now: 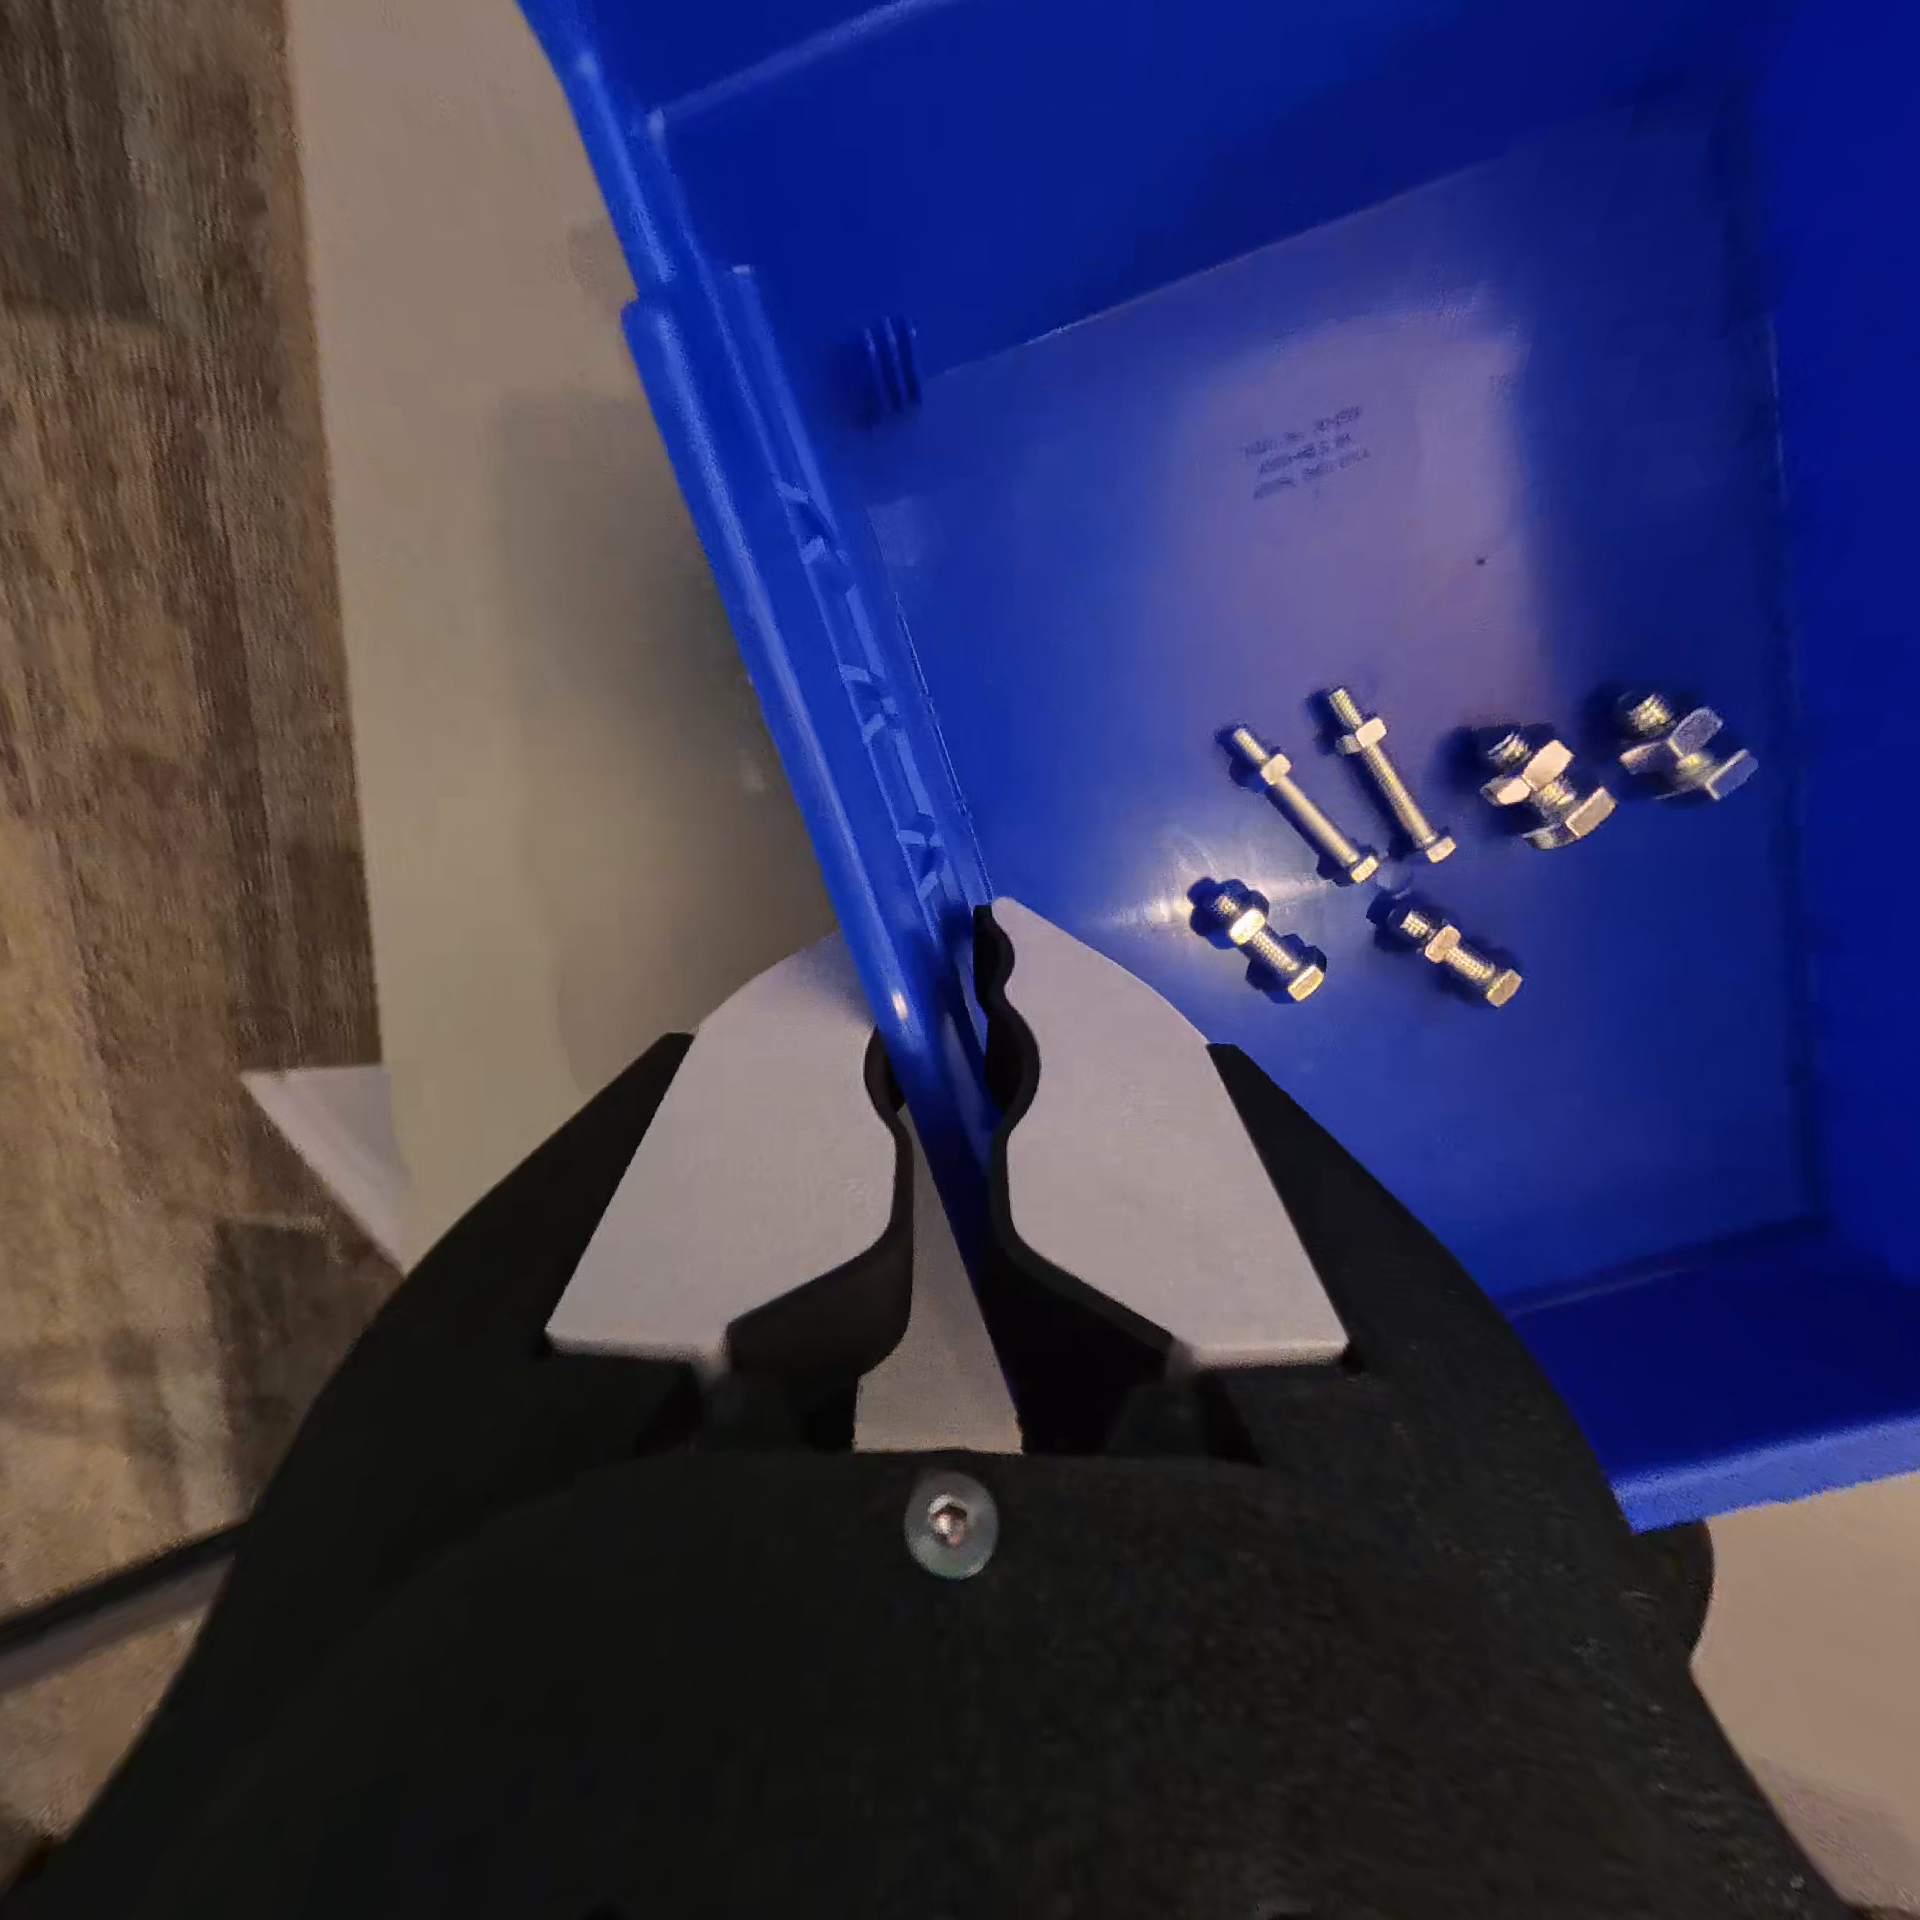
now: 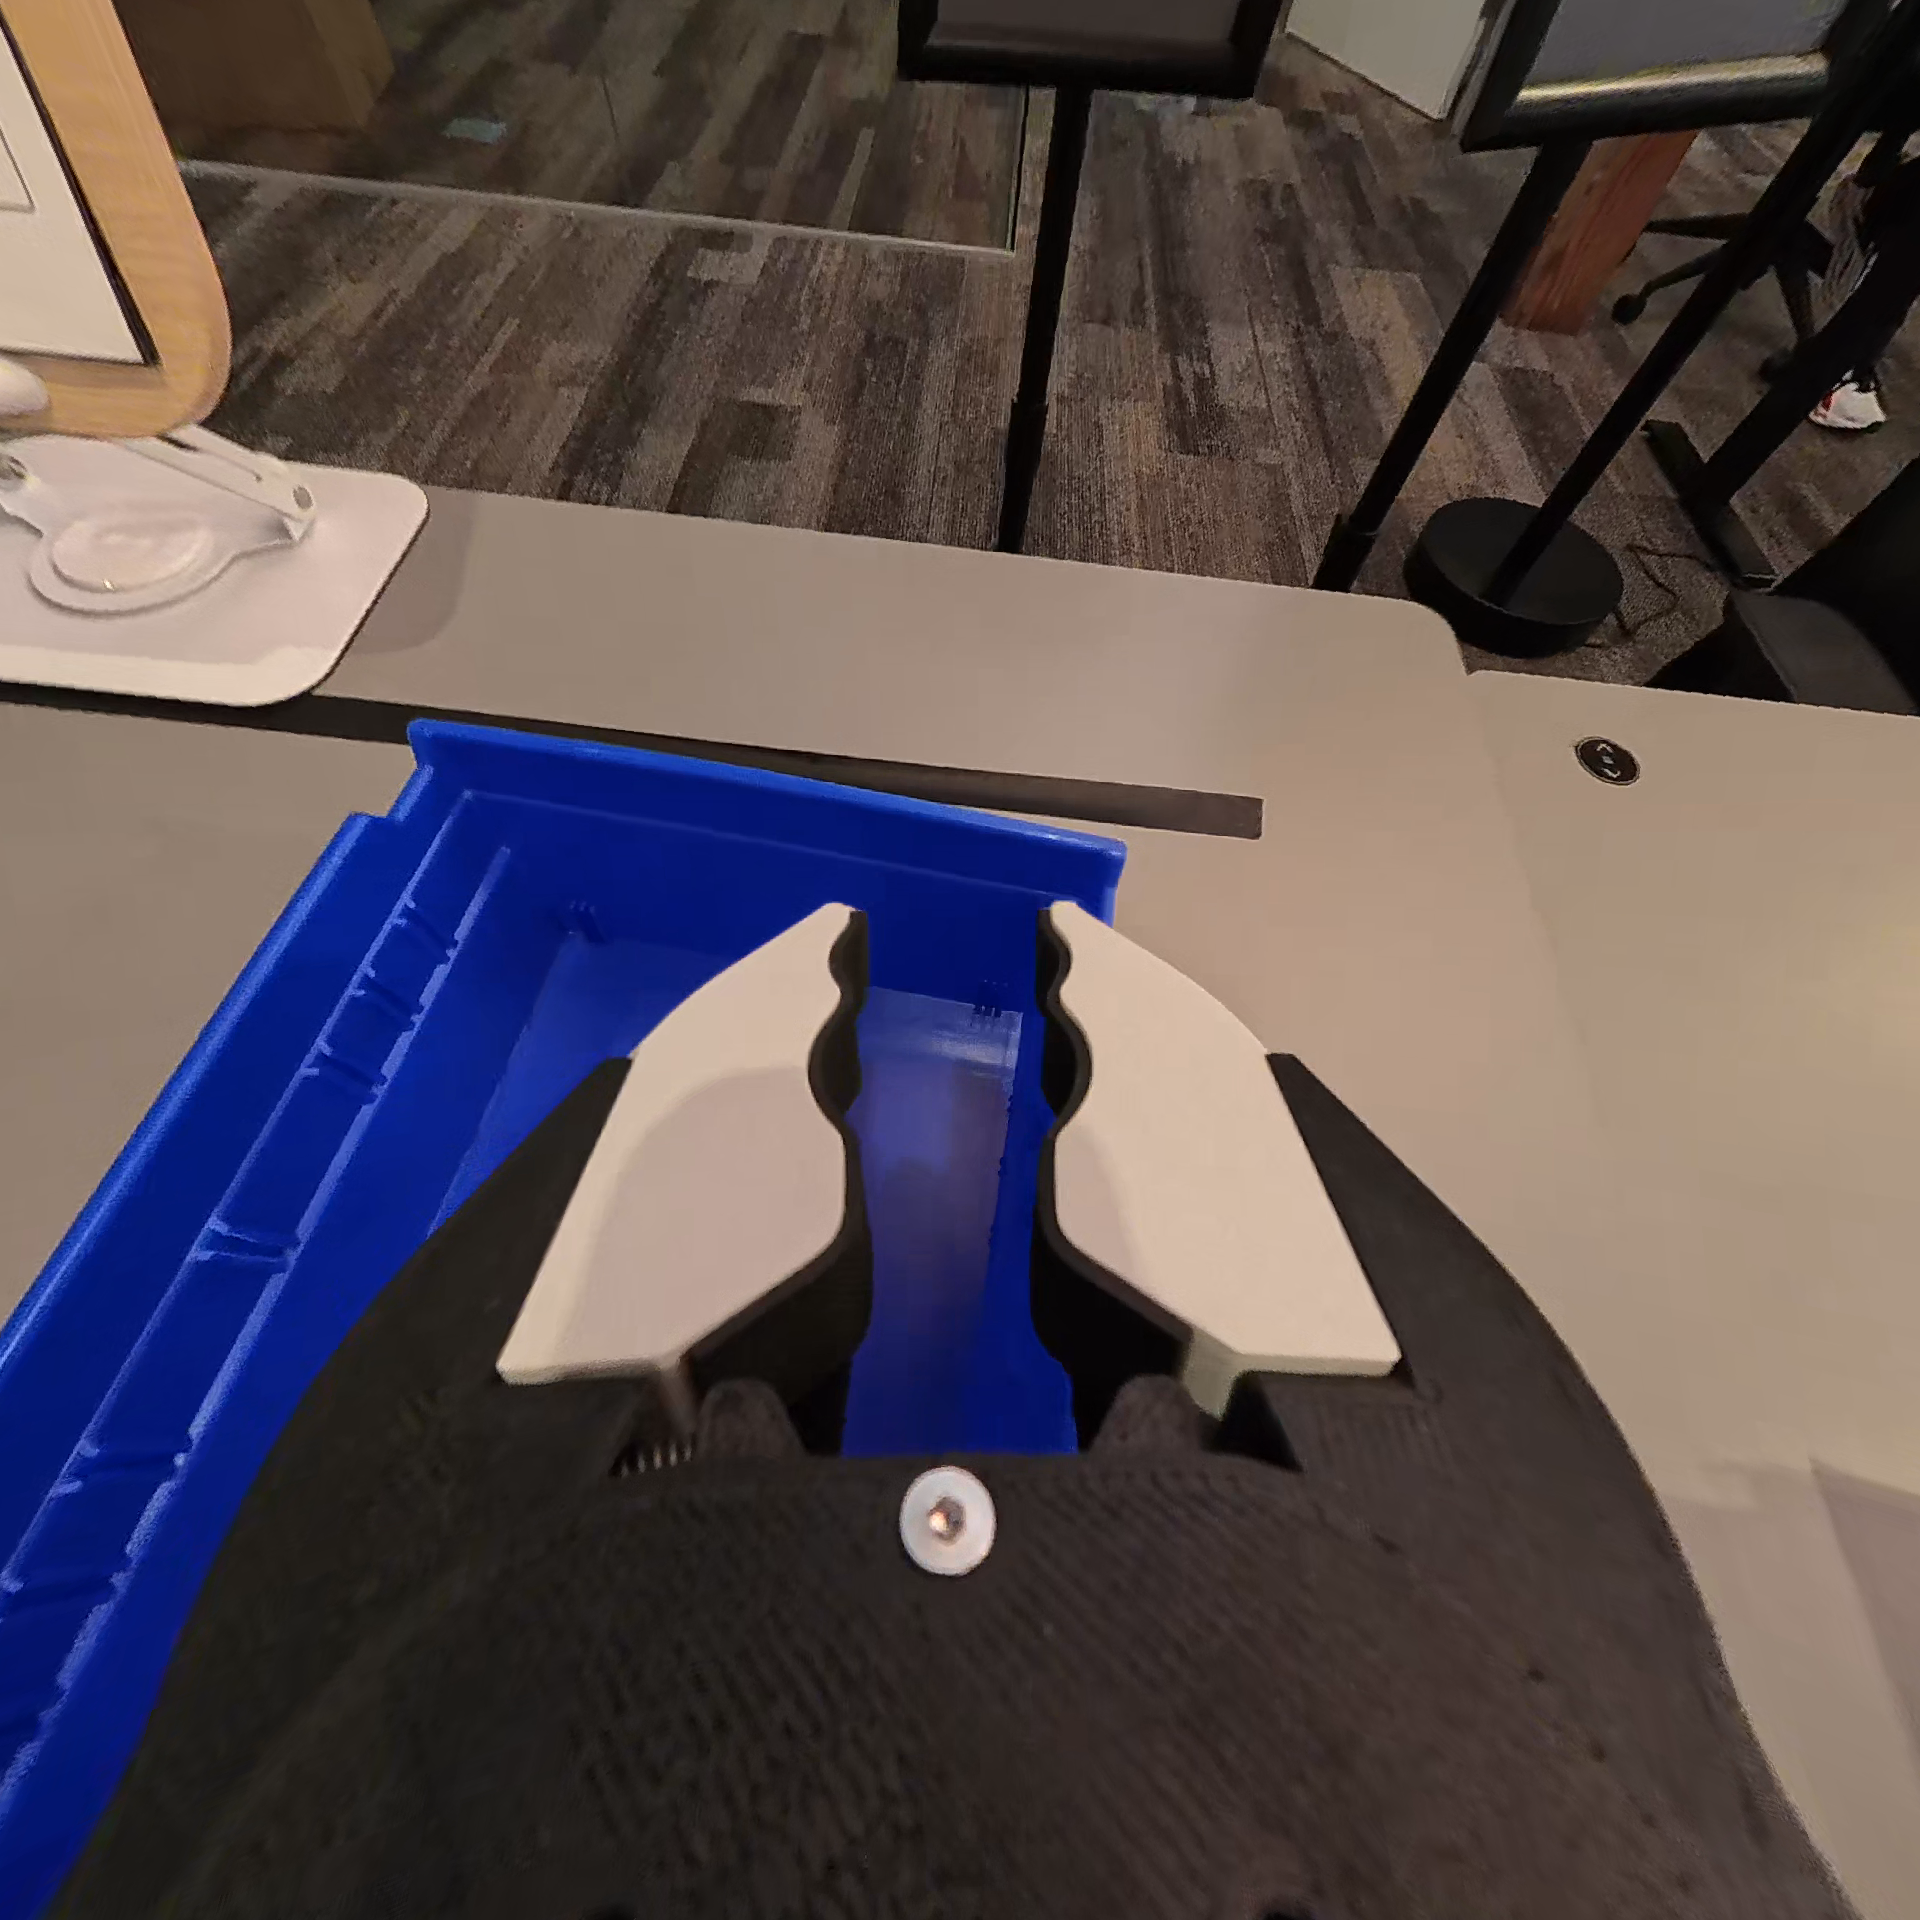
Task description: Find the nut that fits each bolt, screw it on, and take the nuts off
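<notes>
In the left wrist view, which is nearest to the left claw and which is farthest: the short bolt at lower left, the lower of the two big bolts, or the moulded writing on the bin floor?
1. Short bolt, lower left of the group.
2. Big bolt, right of the long bolts.
3. Moulded writing, up the floor of the blue bin, whose wall the left claw grips.

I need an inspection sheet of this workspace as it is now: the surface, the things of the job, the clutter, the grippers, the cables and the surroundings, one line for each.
Surface: grey table, bare around the bin.
Job's things: blue bin holding six bolts, each with a nut on it: two long thin bolts, two short bolts, two thick bolts.
Clutter: white stand at the far left of the table.
Grippers: left gripper shut on the bin's side wall; right gripper open, above the bin, holding nothing.
Cables: dark cable on the floor, left wrist view.
Surroundings: wood-pattern floor, black stand poles, round black base.
</notes>
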`<state>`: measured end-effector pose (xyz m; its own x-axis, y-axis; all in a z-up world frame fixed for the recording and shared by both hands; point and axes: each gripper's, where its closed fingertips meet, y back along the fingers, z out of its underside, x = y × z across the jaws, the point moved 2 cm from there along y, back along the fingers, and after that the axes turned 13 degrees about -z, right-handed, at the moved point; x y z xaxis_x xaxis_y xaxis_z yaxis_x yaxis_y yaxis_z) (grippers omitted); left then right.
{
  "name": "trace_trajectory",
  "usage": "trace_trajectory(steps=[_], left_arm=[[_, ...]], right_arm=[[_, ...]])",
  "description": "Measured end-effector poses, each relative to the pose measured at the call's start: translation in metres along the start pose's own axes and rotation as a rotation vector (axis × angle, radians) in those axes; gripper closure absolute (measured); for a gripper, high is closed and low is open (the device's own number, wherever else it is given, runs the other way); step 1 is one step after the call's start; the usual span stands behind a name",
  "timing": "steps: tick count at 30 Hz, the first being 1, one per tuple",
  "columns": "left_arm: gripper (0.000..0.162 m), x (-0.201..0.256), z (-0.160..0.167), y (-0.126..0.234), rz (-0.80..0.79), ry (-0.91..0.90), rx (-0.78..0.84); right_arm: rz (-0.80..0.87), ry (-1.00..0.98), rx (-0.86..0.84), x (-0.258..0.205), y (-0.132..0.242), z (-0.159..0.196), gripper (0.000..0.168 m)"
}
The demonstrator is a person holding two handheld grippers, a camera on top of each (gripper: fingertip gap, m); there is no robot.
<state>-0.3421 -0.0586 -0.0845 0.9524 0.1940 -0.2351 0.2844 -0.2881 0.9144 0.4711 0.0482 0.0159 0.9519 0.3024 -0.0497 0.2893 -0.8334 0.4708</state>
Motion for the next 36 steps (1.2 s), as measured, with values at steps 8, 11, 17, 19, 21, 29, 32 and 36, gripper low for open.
trace_trajectory(steps=[8, 11, 17, 19, 21, 29, 32, 36], left_arm=[[0.154, 0.032, -0.033, -0.004, 0.055, -0.164, 0.1], [0.154, 0.03, -0.036, -0.006, 0.082, -0.19, 0.118], [0.154, 0.025, -0.037, -0.008, 0.073, -0.241, 0.135], [0.154, 0.026, -0.037, -0.008, 0.086, -0.242, 0.138], [0.154, 0.029, -0.038, -0.007, 0.086, -0.256, 0.147], [0.153, 0.043, -0.039, -0.004, 0.071, -0.268, 0.135], [0.152, 0.048, -0.041, -0.004, 0.074, -0.296, 0.151], [0.131, 0.041, -0.036, -0.007, 0.086, -0.294, 0.158]], right_arm=[[-0.013, 0.069, -0.057, -0.011, -0.016, 0.005, 0.138], [0.002, 0.093, -0.012, -0.013, -0.016, -0.001, 0.139], [-0.001, 0.106, -0.003, -0.018, -0.019, -0.003, 0.139], [-0.005, 0.106, -0.015, -0.018, -0.022, -0.001, 0.139], [-0.001, 0.111, -0.03, -0.018, -0.025, 0.001, 0.138], [0.026, 0.129, -0.023, -0.018, -0.026, 0.001, 0.138], [0.024, 0.122, -0.031, -0.016, -0.027, 0.004, 0.138], [0.051, 0.121, -0.005, -0.012, -0.024, 0.001, 0.135]])
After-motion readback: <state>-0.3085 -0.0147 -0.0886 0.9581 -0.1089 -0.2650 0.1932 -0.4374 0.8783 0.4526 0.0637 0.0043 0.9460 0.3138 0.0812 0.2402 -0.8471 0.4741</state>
